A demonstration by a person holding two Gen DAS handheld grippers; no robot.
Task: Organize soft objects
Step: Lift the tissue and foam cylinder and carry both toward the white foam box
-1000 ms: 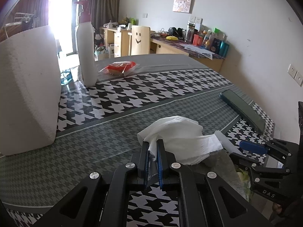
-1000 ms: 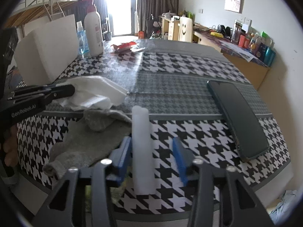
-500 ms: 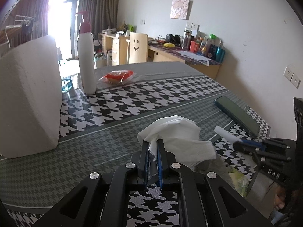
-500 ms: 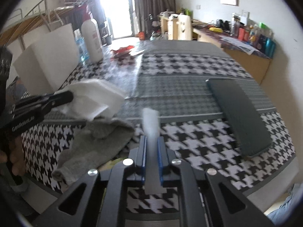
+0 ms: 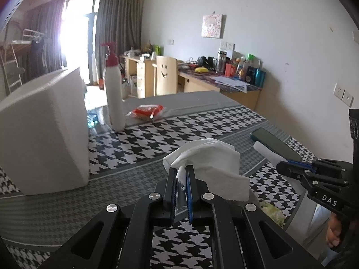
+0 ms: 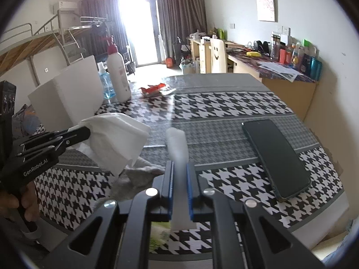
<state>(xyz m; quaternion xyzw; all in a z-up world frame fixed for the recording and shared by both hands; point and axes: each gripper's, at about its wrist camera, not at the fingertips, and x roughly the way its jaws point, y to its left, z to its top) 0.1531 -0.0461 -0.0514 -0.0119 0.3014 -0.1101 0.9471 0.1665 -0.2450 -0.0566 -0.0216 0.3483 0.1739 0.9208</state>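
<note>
Clamping down just now, the right gripper [image 6: 179, 177] fingers went from open around the white foam strip [image 6: 177, 148] to pinching it tight; left gripper [image 5: 180, 179] stays closed on the white tissue [image 5: 213, 163]; both soft bits now hang above the worktop [image 6: 224, 105], grey sock [image 6: 136, 177] left behind, so carrying them off looks next.

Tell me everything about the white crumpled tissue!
The white tissue is thin, soft paper, crumpled and folded into loose flaps. The left gripper is shut on one bunched edge, holding it up above the houndstooth tablecloth. Its free corner hangs down over a grey sock; whether they touch is unclear.
</note>
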